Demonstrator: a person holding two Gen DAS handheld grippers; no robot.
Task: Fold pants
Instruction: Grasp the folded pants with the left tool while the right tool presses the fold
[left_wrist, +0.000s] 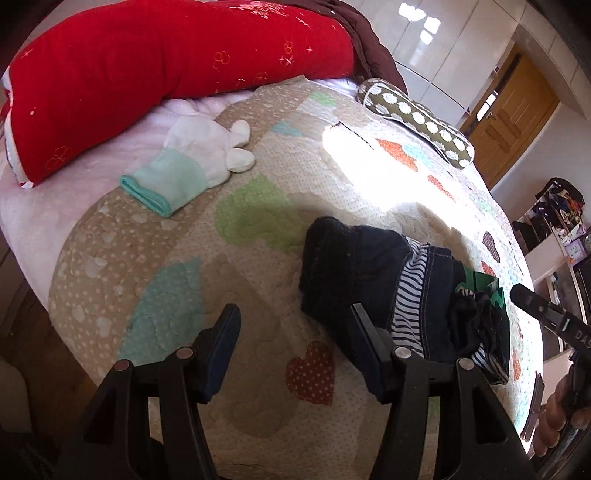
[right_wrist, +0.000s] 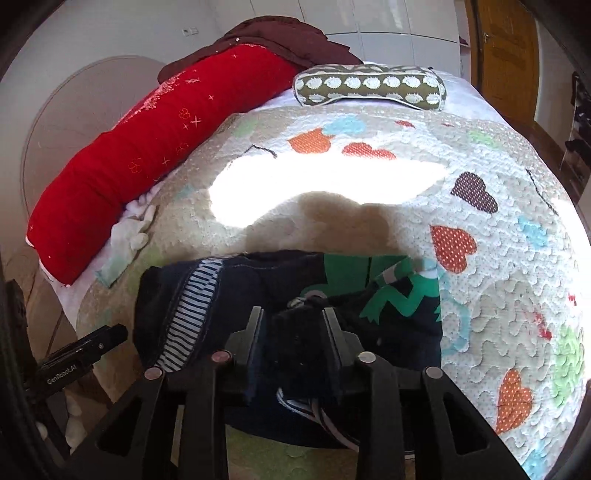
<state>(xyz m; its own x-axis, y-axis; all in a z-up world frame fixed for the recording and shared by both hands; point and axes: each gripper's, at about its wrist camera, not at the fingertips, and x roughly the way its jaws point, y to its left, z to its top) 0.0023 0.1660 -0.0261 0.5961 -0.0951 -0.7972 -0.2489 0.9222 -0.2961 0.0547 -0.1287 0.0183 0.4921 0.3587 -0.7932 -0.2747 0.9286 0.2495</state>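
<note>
Quilt (right_wrist: 498, 192) — pants (right_wrist: 236, 291) between right tool (right_wrist: 291, 325)

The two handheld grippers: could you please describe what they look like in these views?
Both are matte black plastic. The left gripper and right gripper each have flat dark blue finger pads on angular linkage arms with round metallic pivot pins. White lettering marks the bodies. No cables or sleeves show.

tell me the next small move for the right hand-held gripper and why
Probably carry the pinched fabric away from the camera, across the dark pants, then release. The right hand-held gripper is shut on a dark bunch at the near edge, while the left hand-held gripper is open and empty beside the pants, which look bunched on the quilt.
</note>
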